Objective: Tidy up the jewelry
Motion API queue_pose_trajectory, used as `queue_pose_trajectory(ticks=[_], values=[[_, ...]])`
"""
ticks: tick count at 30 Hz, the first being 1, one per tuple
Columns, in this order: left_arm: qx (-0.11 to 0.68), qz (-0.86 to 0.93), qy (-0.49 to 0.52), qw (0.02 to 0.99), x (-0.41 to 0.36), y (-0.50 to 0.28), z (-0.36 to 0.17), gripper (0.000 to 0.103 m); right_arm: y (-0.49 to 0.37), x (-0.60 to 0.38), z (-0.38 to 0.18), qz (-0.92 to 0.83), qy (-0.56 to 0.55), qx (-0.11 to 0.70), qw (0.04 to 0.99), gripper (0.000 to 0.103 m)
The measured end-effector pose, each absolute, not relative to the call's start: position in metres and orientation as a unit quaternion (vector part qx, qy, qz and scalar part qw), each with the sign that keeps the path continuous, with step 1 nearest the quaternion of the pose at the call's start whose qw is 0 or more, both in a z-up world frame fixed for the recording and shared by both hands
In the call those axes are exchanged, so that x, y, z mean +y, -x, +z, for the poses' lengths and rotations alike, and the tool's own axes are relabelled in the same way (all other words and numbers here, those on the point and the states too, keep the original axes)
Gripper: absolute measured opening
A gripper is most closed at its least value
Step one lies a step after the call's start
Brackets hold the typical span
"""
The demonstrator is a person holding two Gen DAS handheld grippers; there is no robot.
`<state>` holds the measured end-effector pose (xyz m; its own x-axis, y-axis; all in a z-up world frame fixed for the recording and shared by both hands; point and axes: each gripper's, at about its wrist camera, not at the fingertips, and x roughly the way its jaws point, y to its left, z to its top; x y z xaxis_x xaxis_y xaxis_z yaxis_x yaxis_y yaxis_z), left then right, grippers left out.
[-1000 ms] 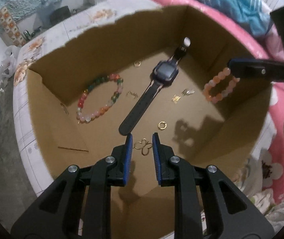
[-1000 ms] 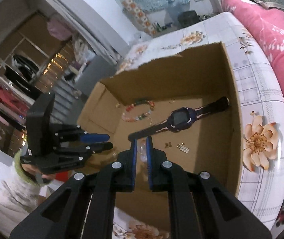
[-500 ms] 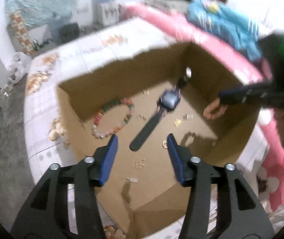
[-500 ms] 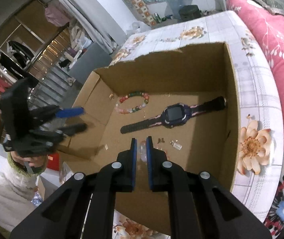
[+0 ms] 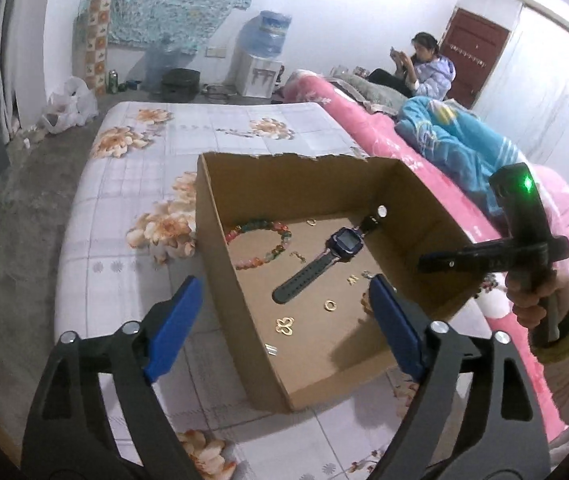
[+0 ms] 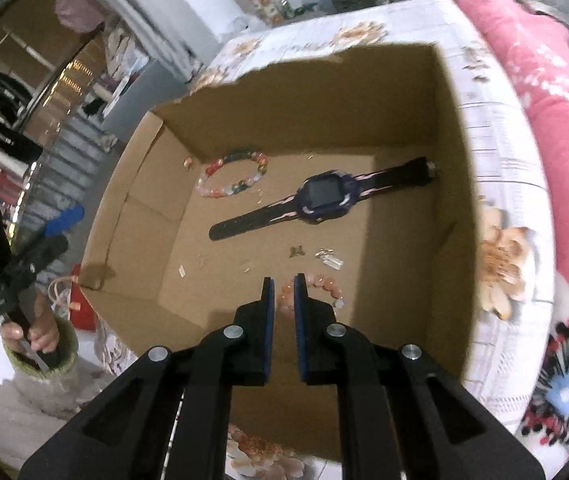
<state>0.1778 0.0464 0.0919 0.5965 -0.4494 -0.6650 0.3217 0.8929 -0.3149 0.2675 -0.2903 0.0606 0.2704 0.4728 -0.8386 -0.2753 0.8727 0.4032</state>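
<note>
An open cardboard box (image 5: 220,200) (image 6: 284,112) stands on a floral sheet. On its floor lie a dark watch (image 5: 344,242) (image 6: 324,196), a multicolour bead bracelet (image 5: 244,264) (image 6: 224,192), a gold butterfly piece (image 5: 284,326), a gold ring (image 5: 329,305) and small clips. My left gripper (image 5: 284,280) (image 6: 66,228) hovers outside the box's near corner, its jaws opening wide with nothing between the pads. My right gripper (image 6: 283,280) (image 5: 424,258) reaches over the box's right side, shut on a pink bead bracelet (image 6: 330,286) that loops out to the right of the pads.
The sheet (image 5: 144,168) spreads to the left of and behind the box. A pink bed (image 5: 364,120) with a blue blanket (image 5: 452,144) runs along the right, where a person (image 5: 424,68) sits at the far end. A water dispenser (image 5: 260,60) stands by the back wall.
My left gripper has drawn back and up out of the box, and its jaws have spread from narrow to wide. The right gripper has stayed over the box with the pink bracelet.
</note>
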Motion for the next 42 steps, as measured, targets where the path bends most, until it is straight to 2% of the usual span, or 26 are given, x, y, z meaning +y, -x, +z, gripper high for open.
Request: queue_pose_trajectory(ticks=[2,3,7,9,17,20,32,39,42], values=[[0.395,-0.221,0.089,0.887,0.048,-0.173,0.088,0.084,-0.259,-0.303,0.073,0.223,-0.098,0.535,0.809,0.011],[0.397,-0.223,0.095,0.885,0.049,-0.170,0.085,0.085,-0.256,-0.308,0.078,0.215,-0.101,0.525,0.817,0.014],[0.412,-0.225,0.134,0.873,0.053,-0.168,0.072,0.087,-0.229,-0.345,0.102,0.138,-0.099,0.453,0.875,0.044],[0.426,-0.230,0.162,0.860,0.054,-0.169,0.061,0.087,-0.221,-0.366,0.100,0.092,-0.106,0.442,0.886,0.050],[0.458,-0.230,0.194,0.836,0.039,-0.172,0.037,0.088,-0.234,-0.383,0.038,0.167,-0.249,0.526,0.796,0.051],[0.458,-0.214,0.198,0.840,0.038,-0.168,0.037,0.089,-0.222,-0.364,0.042,0.167,-0.204,0.526,0.809,0.052],[0.461,-0.214,0.194,0.839,0.038,-0.114,0.039,0.089,-0.149,-0.362,0.047,0.148,-0.200,0.518,0.818,0.052],[0.446,-0.217,0.192,0.847,0.036,-0.083,0.039,0.089,-0.127,-0.365,0.047,0.139,-0.214,0.495,0.831,0.052],[0.412,-0.183,0.175,0.875,0.040,-0.063,0.050,0.091,-0.110,-0.365,0.063,0.122,-0.199,0.464,0.855,0.052]])
